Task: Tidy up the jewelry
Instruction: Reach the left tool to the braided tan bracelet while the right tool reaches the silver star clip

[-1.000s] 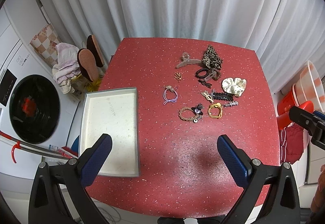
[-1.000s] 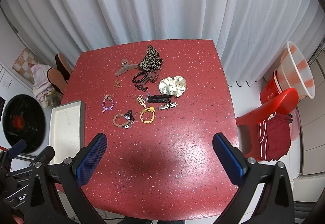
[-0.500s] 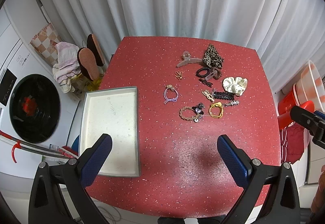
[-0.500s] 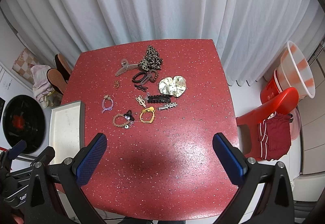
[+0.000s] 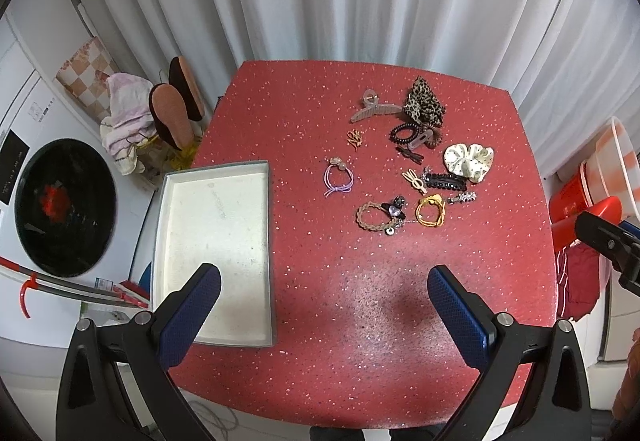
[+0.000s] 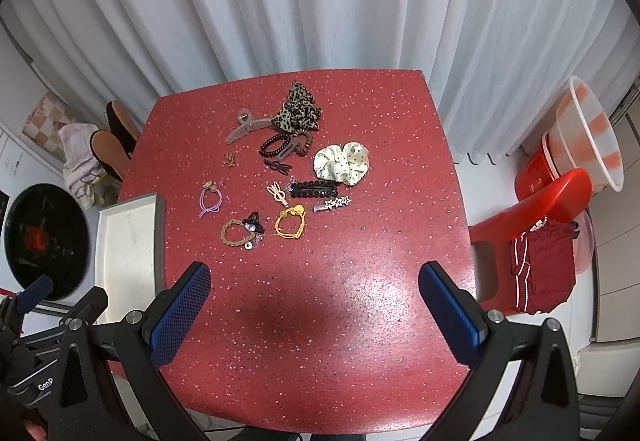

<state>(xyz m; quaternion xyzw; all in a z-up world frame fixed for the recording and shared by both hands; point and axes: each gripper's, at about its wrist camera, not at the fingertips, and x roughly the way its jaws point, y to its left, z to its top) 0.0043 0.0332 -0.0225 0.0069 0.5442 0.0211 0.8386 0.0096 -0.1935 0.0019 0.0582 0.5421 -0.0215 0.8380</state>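
Waiting untouched, the hair accessories (image 5: 404, 169) are lying toward the surface's (image 5: 320, 321) far right; the tray (image 5: 216, 201) at its left edge is seemingly sitting bare, both hand-held grippers (image 5: 324, 293) (image 6: 316, 293) hovering released, grasping nothing.

Both tongs hung side by side, angled downward. The left tongs (image 5: 324, 305) stood with jaws spread wide and nothing between the blue pads (image 5: 192, 315). The right tongs (image 6: 314, 301) matched them — jaws equally wide apart, empty — with the left tool visible at their lower left.
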